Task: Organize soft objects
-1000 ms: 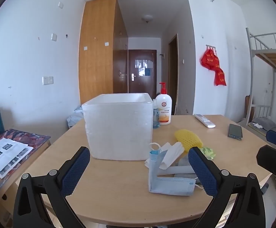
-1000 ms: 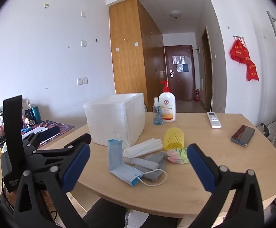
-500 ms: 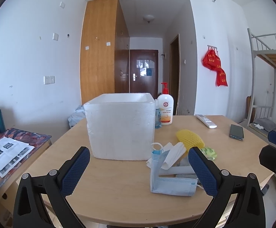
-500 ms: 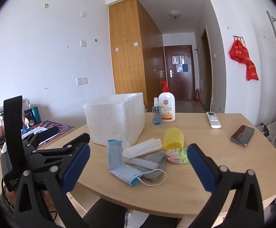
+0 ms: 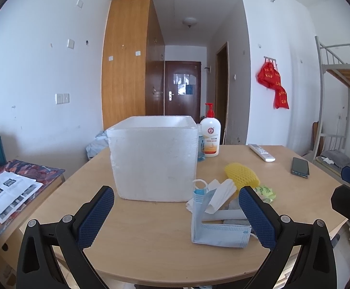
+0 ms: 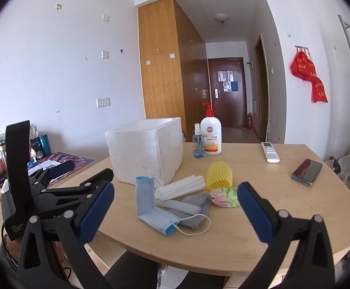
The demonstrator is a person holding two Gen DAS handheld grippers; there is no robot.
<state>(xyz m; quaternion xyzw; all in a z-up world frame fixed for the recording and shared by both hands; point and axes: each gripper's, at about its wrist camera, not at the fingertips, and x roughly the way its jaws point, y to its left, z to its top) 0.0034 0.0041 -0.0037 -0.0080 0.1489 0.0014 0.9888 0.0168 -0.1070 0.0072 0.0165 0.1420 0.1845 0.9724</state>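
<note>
Although nothing is gripped yet, both sets of fingers stand wide apart above the near edge of the tabletop (image 6: 259, 236). The soft things lie heaped just ahead: between the right gripper (image 6: 176, 213) fingers, and by the right-hand finger of the left gripper (image 5: 176, 216). Nearest is a blue face mask (image 6: 154, 213), bent so one half stands up, with white folded masks (image 6: 181, 187), a grey cloth (image 6: 195, 208) and a yellow foam net (image 6: 219, 174) beyond it. All look feather-light, limp and quick to crumple, so each should give under the pads rather than slip. The mask's upright fold looks the easiest place to pinch; its ear loop may snag neighbours. The white foam box (image 5: 154, 159), ahead between the left fingers, is the likely bin.
</note>
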